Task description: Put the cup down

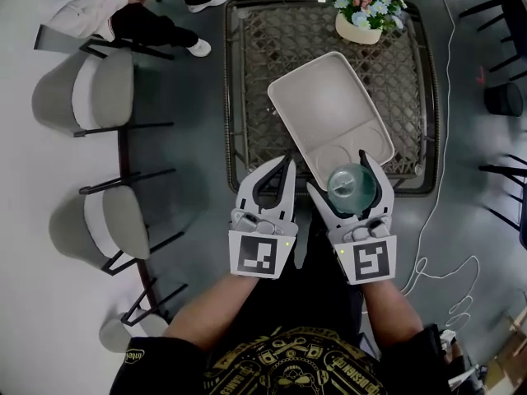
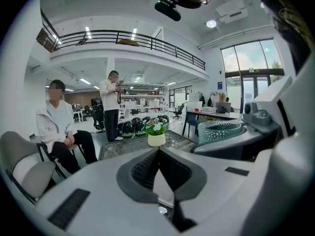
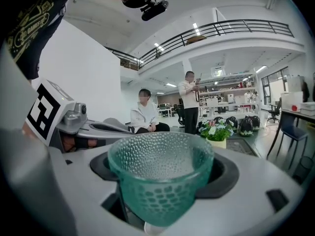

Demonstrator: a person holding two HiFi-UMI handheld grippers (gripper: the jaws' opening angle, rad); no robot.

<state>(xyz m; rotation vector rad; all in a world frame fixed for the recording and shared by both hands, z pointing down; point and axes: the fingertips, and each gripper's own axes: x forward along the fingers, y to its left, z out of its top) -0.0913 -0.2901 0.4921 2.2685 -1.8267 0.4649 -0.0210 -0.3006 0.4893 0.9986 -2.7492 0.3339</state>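
A green dimpled glass cup (image 1: 351, 189) sits upright between the fingers of my right gripper (image 1: 339, 173), which is shut on it. It hangs over the near right corner of a beige tray (image 1: 321, 105), by the tray's round recess. The right gripper view shows the cup (image 3: 160, 181) filling the space between the jaws. My left gripper (image 1: 286, 166) is beside it at the table's near edge, jaws shut with nothing between them; its tips meet in the left gripper view (image 2: 158, 150). The cup (image 2: 220, 131) also appears there at the right.
The tray lies askew on a dark woven-top table (image 1: 247, 72), with a flower pot (image 1: 360, 23) at the far right. Two grey chairs (image 1: 90, 89) (image 1: 111, 225) stand left. A seated person (image 1: 107, 6) is at the far left. A white cable (image 1: 440, 266) trails over the floor at the right.
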